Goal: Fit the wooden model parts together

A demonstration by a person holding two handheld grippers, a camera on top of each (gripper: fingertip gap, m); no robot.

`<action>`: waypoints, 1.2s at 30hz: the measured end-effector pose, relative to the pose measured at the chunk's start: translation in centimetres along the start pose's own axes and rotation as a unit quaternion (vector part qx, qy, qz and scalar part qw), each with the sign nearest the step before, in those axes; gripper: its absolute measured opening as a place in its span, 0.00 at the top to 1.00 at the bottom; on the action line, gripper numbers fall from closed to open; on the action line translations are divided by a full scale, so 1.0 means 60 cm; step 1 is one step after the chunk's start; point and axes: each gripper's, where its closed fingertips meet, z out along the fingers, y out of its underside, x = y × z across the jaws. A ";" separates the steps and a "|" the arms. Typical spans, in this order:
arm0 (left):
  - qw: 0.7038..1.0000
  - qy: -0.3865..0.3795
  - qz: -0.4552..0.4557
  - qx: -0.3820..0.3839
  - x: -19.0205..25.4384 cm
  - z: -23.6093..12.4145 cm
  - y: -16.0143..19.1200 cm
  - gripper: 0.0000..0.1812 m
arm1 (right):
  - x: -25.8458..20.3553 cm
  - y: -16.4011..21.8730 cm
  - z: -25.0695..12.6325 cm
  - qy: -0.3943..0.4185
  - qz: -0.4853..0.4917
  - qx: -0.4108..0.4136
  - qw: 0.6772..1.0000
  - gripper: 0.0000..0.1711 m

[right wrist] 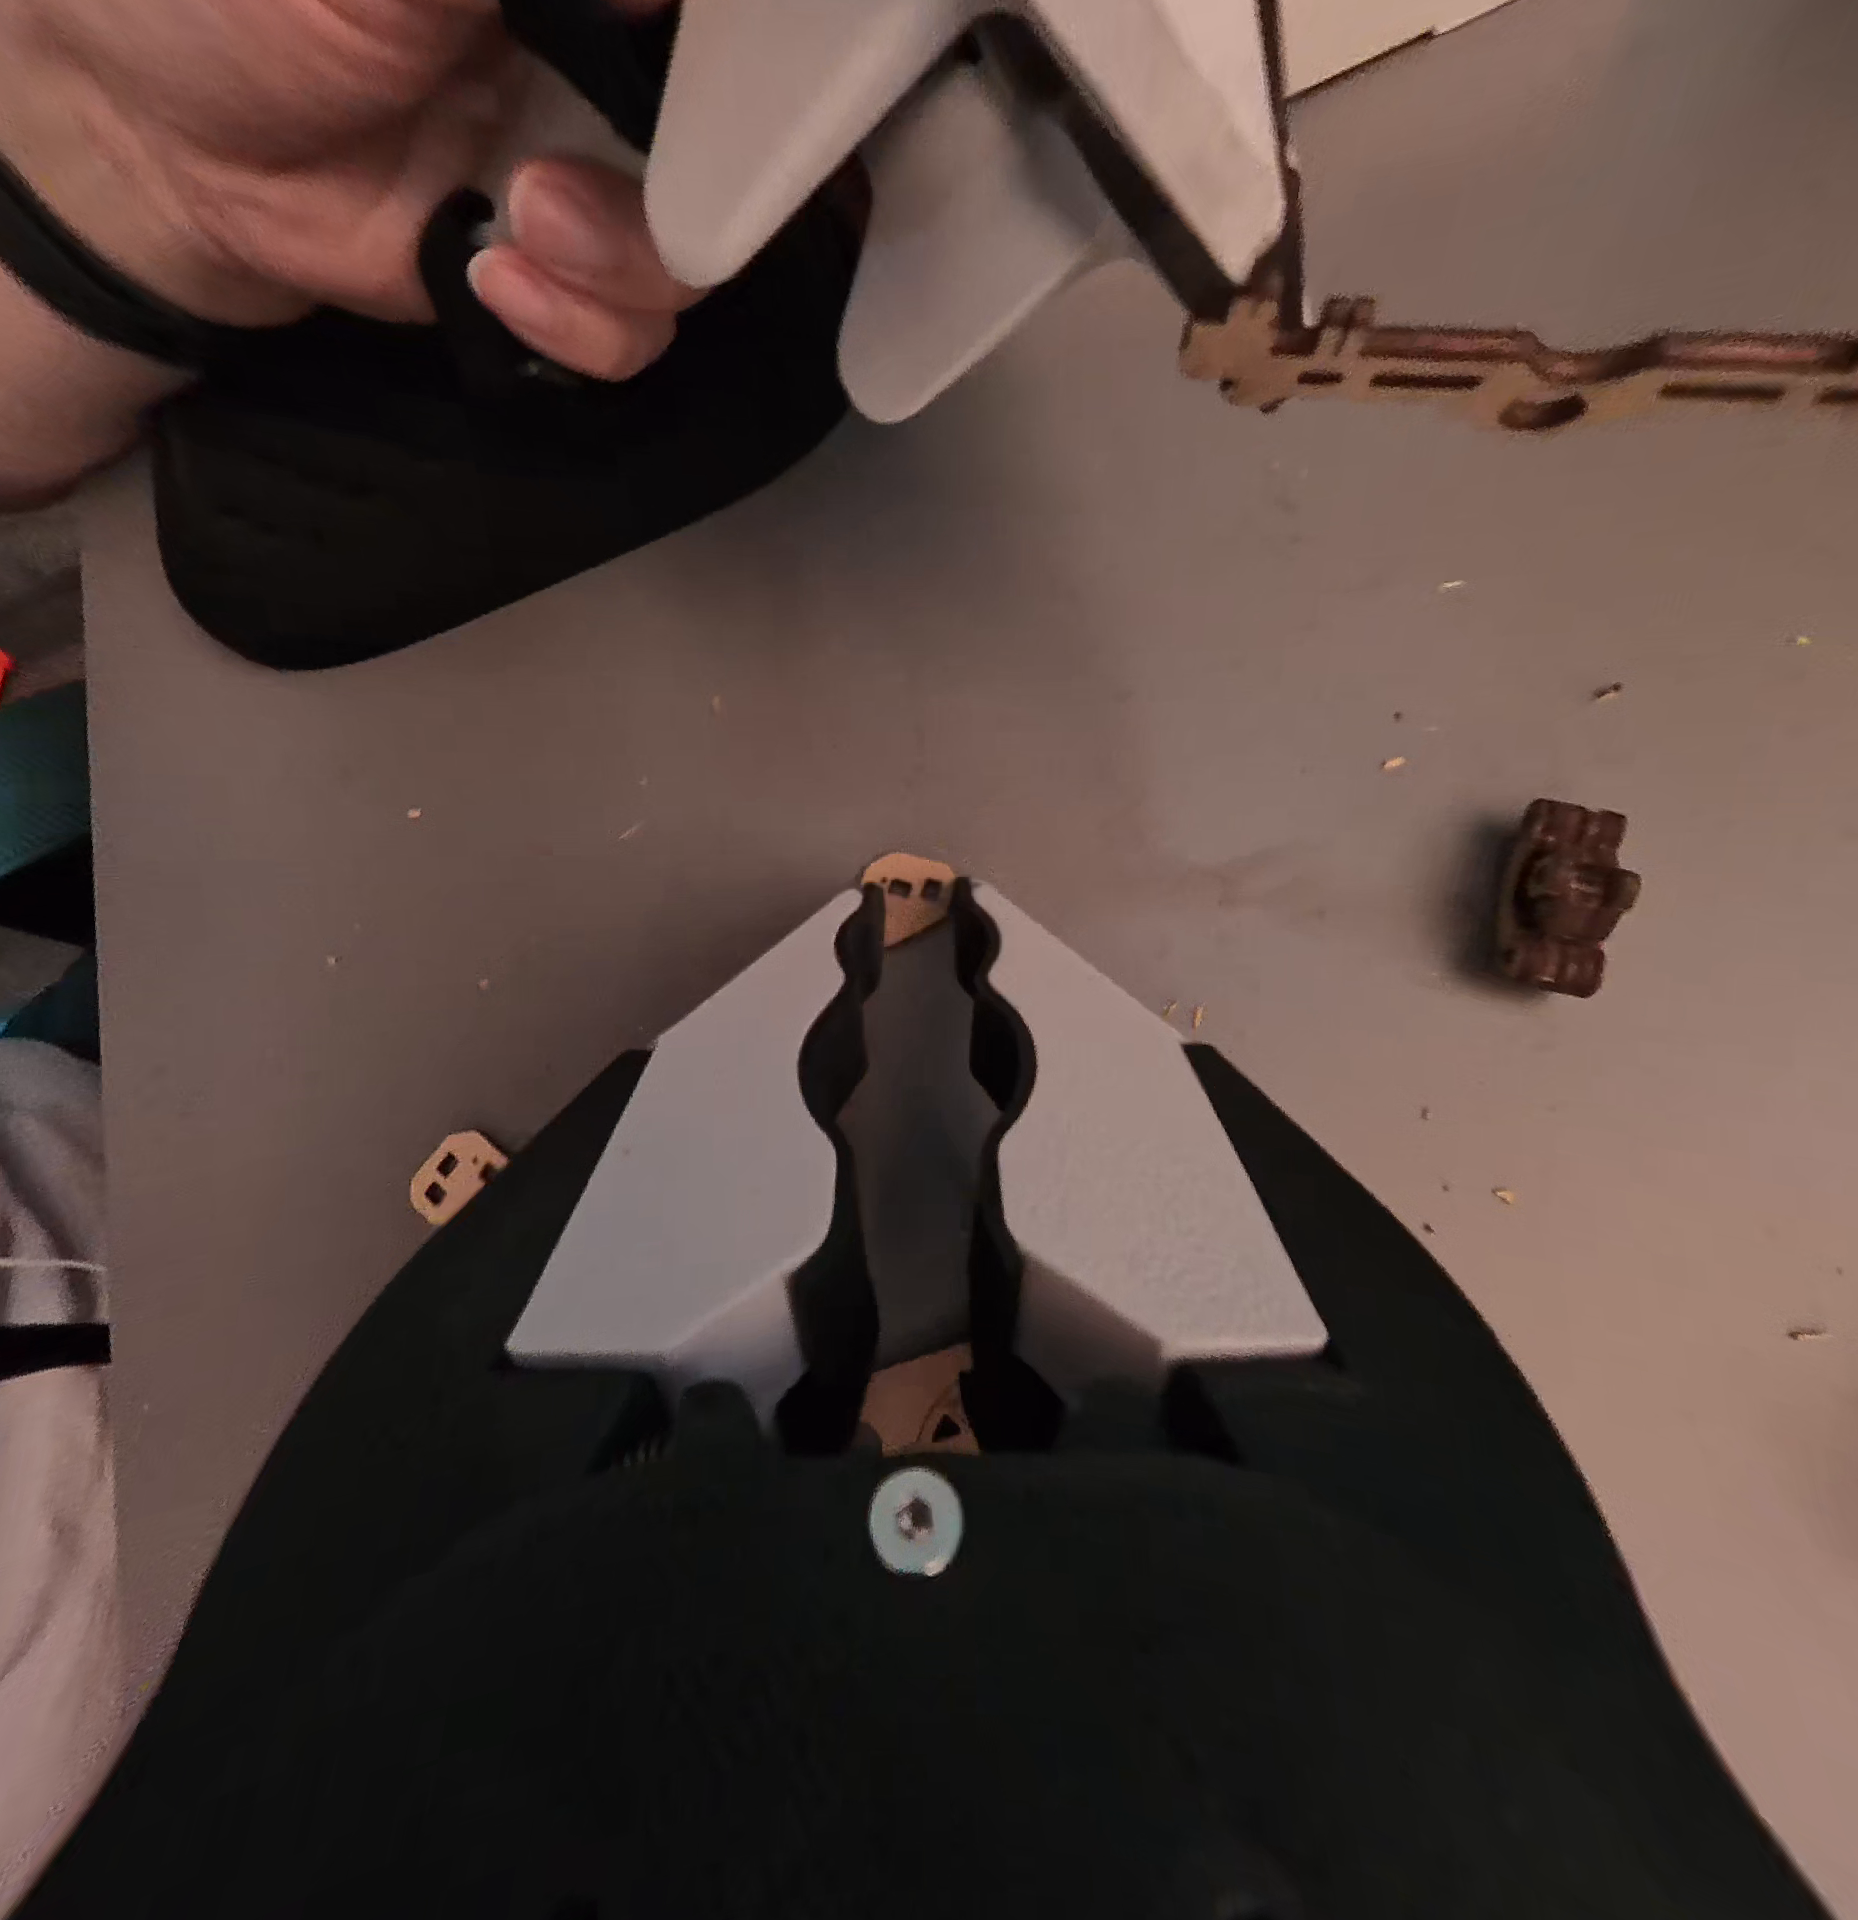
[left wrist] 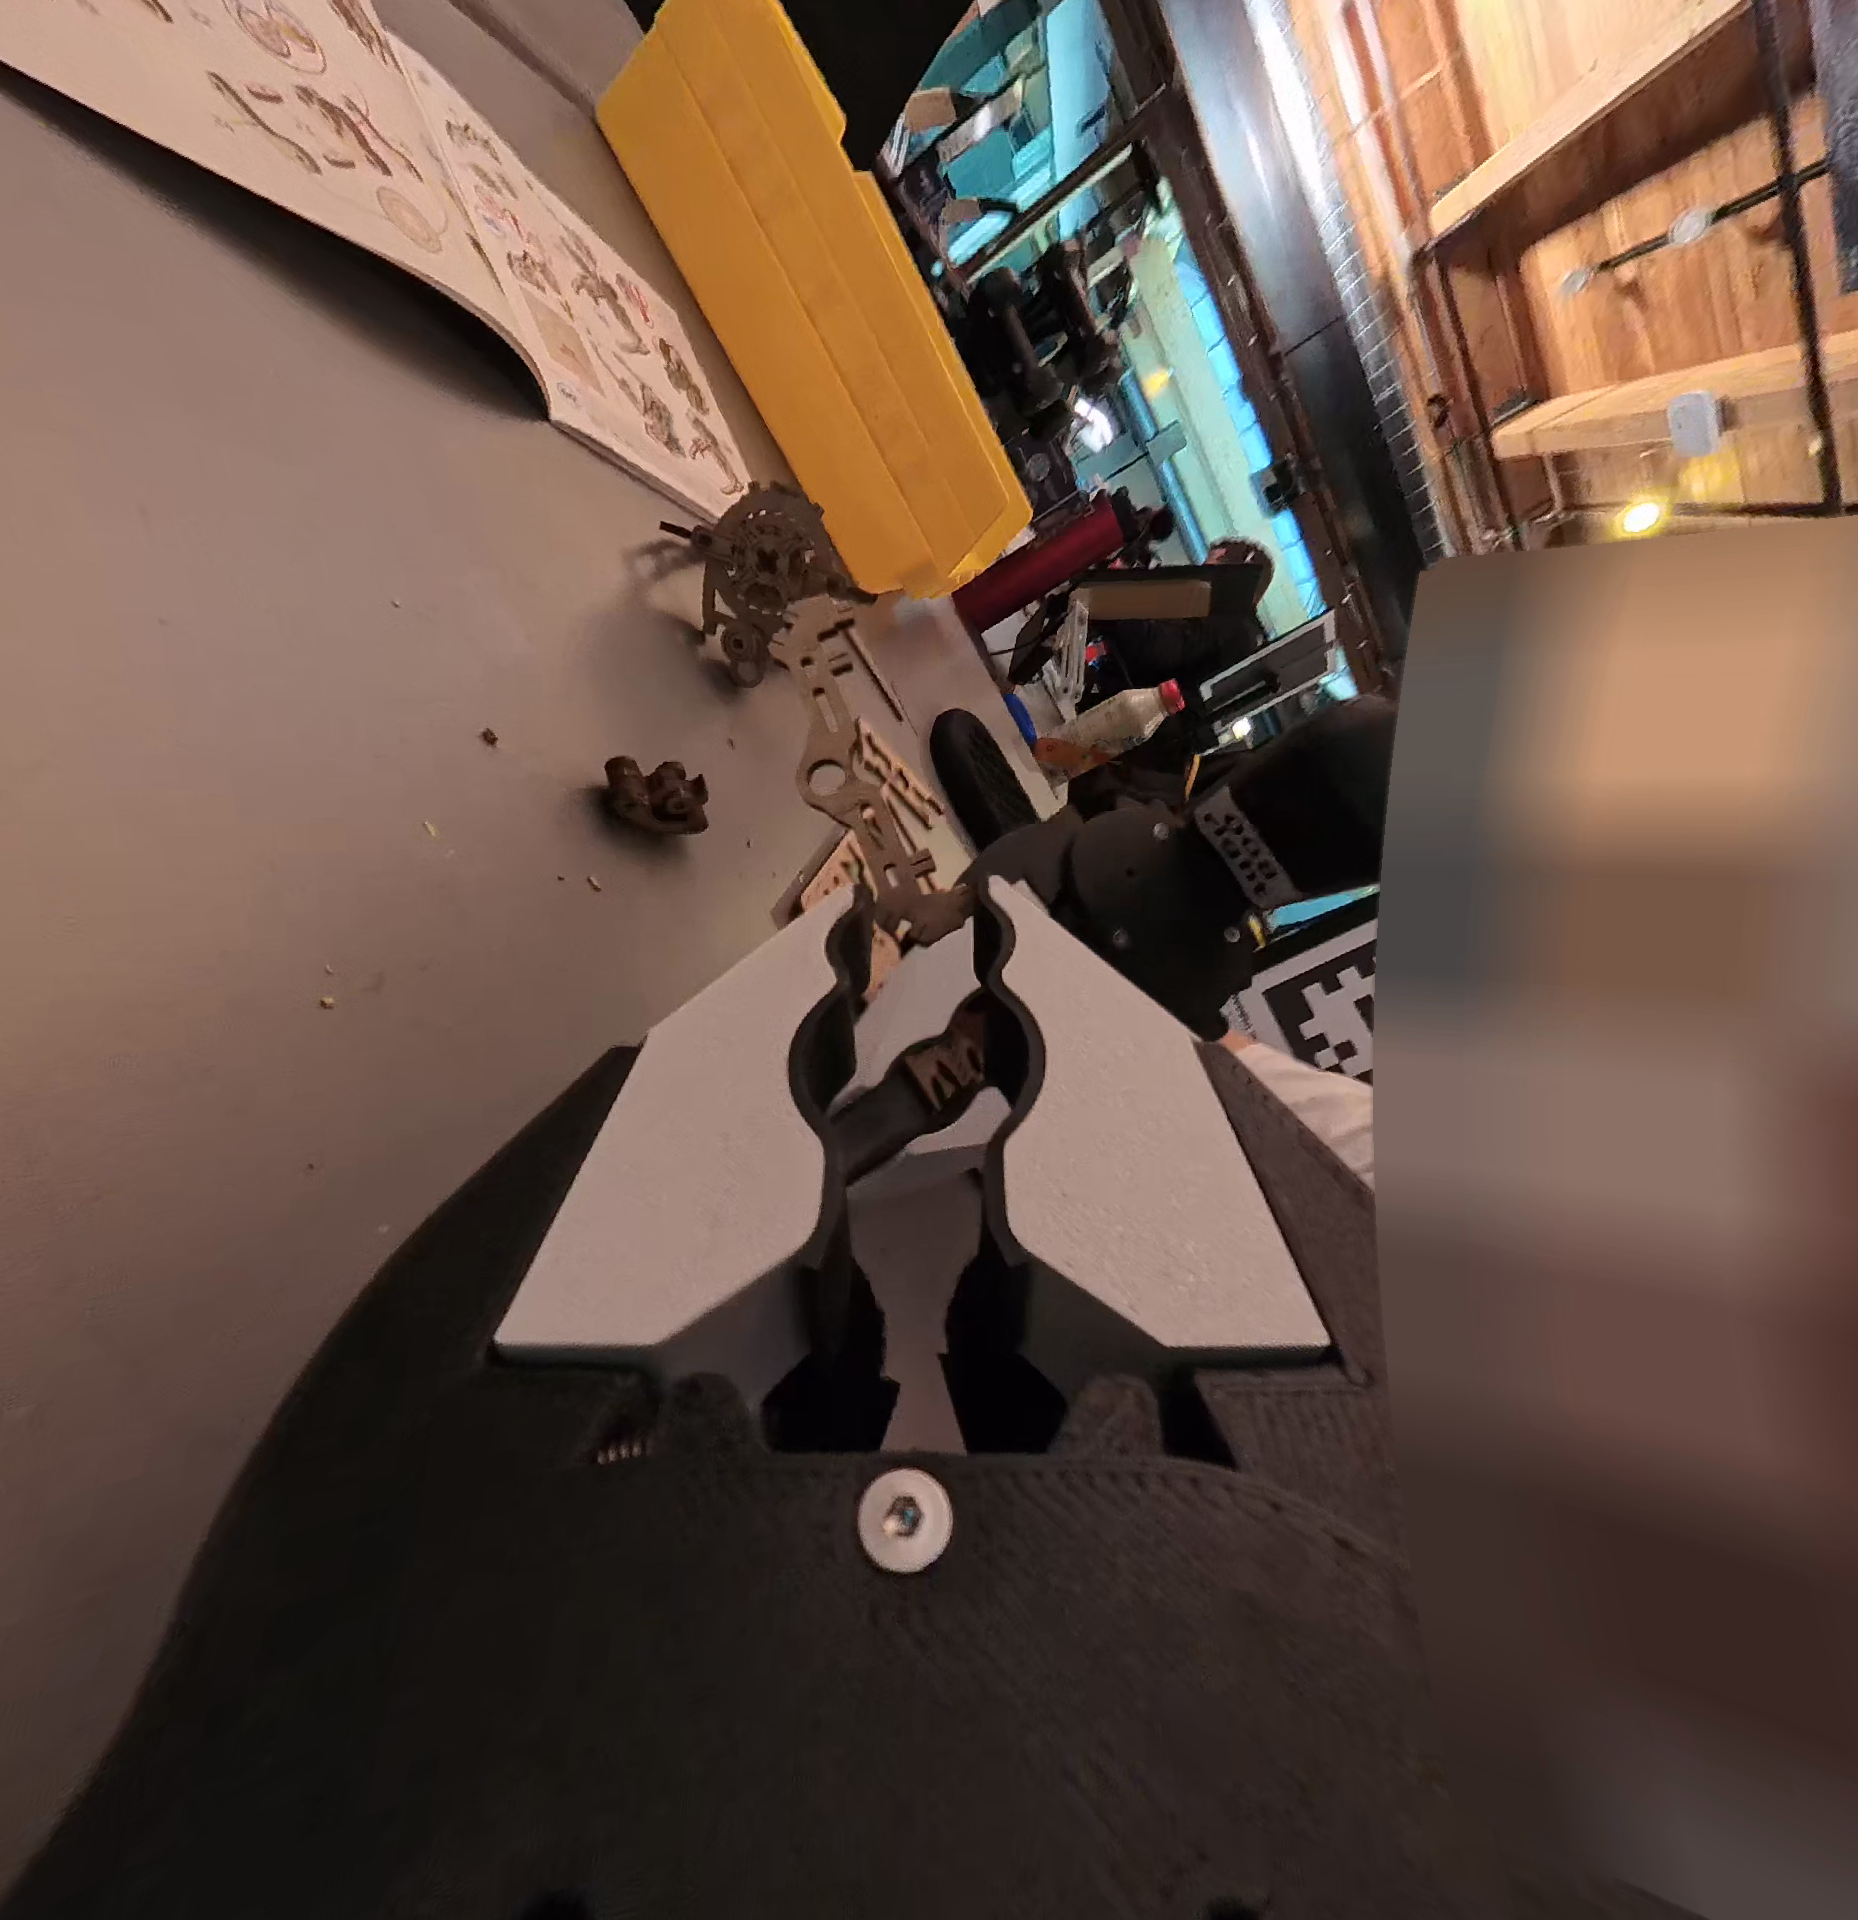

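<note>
My left gripper (left wrist: 920,906) is shut on one end of a long slotted wooden strip (left wrist: 840,717) that reaches forward over the grey table. In the right wrist view the same gripper (right wrist: 1242,286) comes in from the top, with the strip (right wrist: 1527,364) running off to the right. My right gripper (right wrist: 917,896) is shut on a small tan wooden tab (right wrist: 904,894) with two square holes, low over the table and well below the strip. A second tab like it (right wrist: 452,1179) lies beside the right gripper's left side.
A dark brown small assembly (right wrist: 1559,899) sits on the table to the right; it also shows in the left wrist view (left wrist: 655,795). A geared wooden assembly (left wrist: 759,582), yellow bins (left wrist: 811,281) and an open instruction booklet (left wrist: 385,187) lie farther off. The table edge (right wrist: 89,831) is at left. My hands' fingertips stand some 10 cm from each other.
</note>
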 end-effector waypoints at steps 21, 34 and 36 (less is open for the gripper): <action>0.931 -0.201 0.252 -0.169 -0.065 -0.017 0.037 0.90 | -0.015 0.003 -0.034 0.013 -0.266 0.013 0.964 0.99; 0.932 -0.182 0.253 -0.183 -0.054 -0.005 0.052 0.90 | 0.003 0.028 -0.031 -0.101 -0.229 -0.050 0.967 0.82; 0.933 -0.182 0.251 -0.183 -0.055 -0.004 0.053 0.90 | -0.001 0.030 -0.029 -0.118 -0.216 -0.061 0.967 0.89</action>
